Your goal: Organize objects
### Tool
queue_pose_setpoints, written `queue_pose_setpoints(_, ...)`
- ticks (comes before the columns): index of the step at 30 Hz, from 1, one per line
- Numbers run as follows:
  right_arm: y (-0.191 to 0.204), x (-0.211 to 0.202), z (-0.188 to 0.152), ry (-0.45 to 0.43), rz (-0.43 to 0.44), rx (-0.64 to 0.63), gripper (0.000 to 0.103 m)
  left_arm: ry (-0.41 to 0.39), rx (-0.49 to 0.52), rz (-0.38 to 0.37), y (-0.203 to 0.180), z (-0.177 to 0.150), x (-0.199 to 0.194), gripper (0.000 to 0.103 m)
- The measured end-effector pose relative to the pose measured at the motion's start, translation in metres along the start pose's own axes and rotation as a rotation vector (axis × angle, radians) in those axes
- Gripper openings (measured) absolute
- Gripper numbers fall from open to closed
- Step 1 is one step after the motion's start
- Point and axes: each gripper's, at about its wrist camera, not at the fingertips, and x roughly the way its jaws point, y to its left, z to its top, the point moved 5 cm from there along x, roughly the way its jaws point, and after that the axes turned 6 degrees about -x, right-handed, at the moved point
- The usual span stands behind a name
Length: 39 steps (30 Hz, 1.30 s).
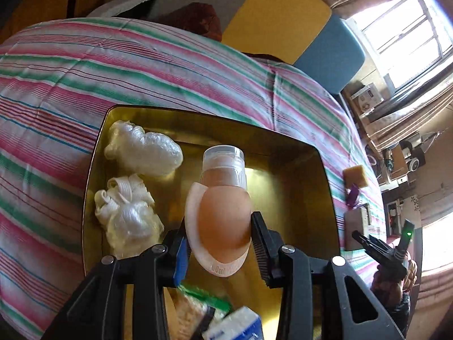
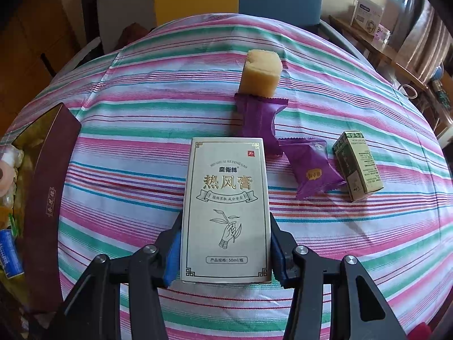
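Left gripper [image 1: 218, 240] clamping a translucent squeeze bottle of tan liquid [image 1: 222, 198] at frame centre over a gold tray [image 1: 283, 147], right gripper [image 2: 225, 250] clamping a pale cream rectangular carton with gold Chinese lettering [image 2: 225, 209] at lower centre

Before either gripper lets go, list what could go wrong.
1. The left gripper pinches the rounded squeeze bottle near its base, cap pointing away; it could slip or tip onto the wrapped bundles in the gold tray.
2. The right gripper holds the tall white box only by its lower edges, so swinging it may knock the purple packets or the small green box.
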Motion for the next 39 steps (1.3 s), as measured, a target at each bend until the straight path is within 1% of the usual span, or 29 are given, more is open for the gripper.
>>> queue_pose_setpoints(2, 0.000, 0.000, 0.000, 0.000, 0.000, 0.000, 0.052, 0.015, 0.001, 0.015, 0.002, 0.003, 0.009, 0.039)
queue_pose_setpoints(6, 0.000, 0.000, 0.000, 0.000, -0.002, -0.001, 0.052, 0.020, -0.002, 0.031, 0.006, 0.009, 0.018, 0.039)
queue_pose_setpoints(9, 0.001, 0.001, 0.002, 0.000, -0.005, -0.006, 0.052, 0.024, 0.003, 0.056, 0.008, 0.012, 0.025, 0.039)
queue_pose_setpoints(13, 0.002, 0.002, 0.002, 0.001, -0.007, -0.008, 0.052, 0.019, 0.007, 0.054, 0.009, 0.013, 0.027, 0.042)
queue_pose_setpoints(14, 0.002, 0.002, 0.002, 0.001, -0.007, -0.008, 0.052, 0.020, 0.013, 0.059, 0.008, 0.013, 0.027, 0.045)
queue_pose_setpoints(19, 0.003, 0.002, 0.002, 0.001, -0.007, -0.008, 0.052, 0.020, 0.006, 0.083, 0.008, 0.014, 0.021, 0.049)
queue_pose_setpoints(26, 0.003, 0.003, 0.002, -0.003, -0.010, -0.011, 0.052, -0.003, 0.015, 0.105, 0.006, 0.009, -0.004, 0.050)
queue_pose_setpoints(28, 0.004, 0.003, 0.002, -0.004, -0.012, -0.011, 0.052, -0.017, 0.010, 0.098, 0.008, 0.007, -0.017, 0.050)
queue_pose_setpoints(31, -0.001, -0.001, 0.002, -0.013, -0.018, 0.013, 0.051, -0.062, 0.008, 0.075, 0.010, -0.001, -0.042, 0.050)
queue_pose_setpoints(34, -0.008, -0.015, 0.004, -0.047, 0.001, 0.064, 0.051, -0.097, 0.007, 0.069, 0.014, -0.007, -0.061, 0.050)
queue_pose_setpoints(36, -0.006, -0.032, 0.005, -0.077, 0.020, 0.094, 0.052, -0.125, 0.001, 0.050, 0.018, -0.013, -0.074, 0.050)
queue_pose_setpoints(39, 0.022, -0.071, 0.012, -0.159, 0.067, 0.057, 0.052, -0.165, -0.014, 0.033, 0.026, -0.023, -0.091, 0.050)
